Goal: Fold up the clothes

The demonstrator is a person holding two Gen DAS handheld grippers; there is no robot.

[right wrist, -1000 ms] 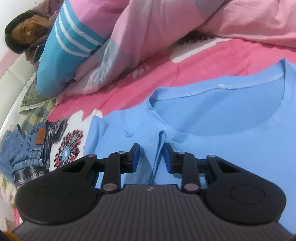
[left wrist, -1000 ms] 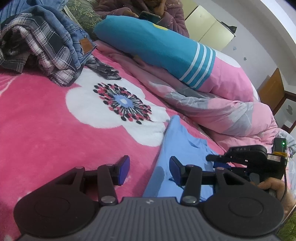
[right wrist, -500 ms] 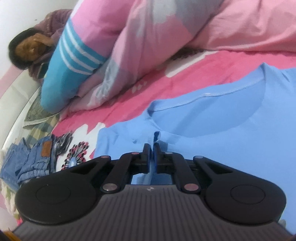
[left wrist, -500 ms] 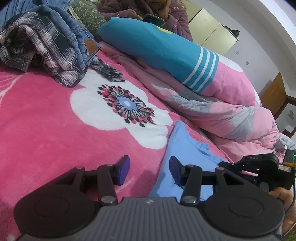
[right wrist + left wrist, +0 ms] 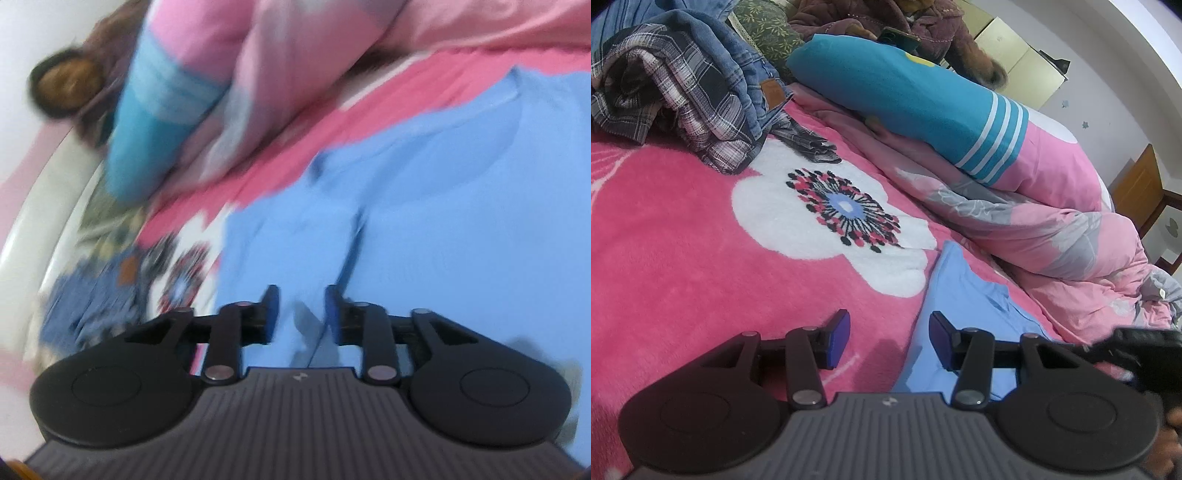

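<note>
One light blue T-shirt (image 5: 424,206) is being kept spread flat on one pink flowered blanket (image 5: 683,240). The right gripper (image 5: 301,314) is being opened above it, its jaws parting with a raised crease of the shirt lying loose between them, not pinched. The left gripper (image 5: 888,338) is being held half apart over the shirt's edge, nothing clamped. One pile of jeans and plaid shirts (image 5: 690,88) is being left beyond, beside one striped bolster (image 5: 908,99).

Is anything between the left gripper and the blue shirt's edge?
Nothing visible. The left gripper sits open over the pink blanket, and the blue shirt edge lies just ahead by its right finger. The clothes pile is far off behind.
</note>
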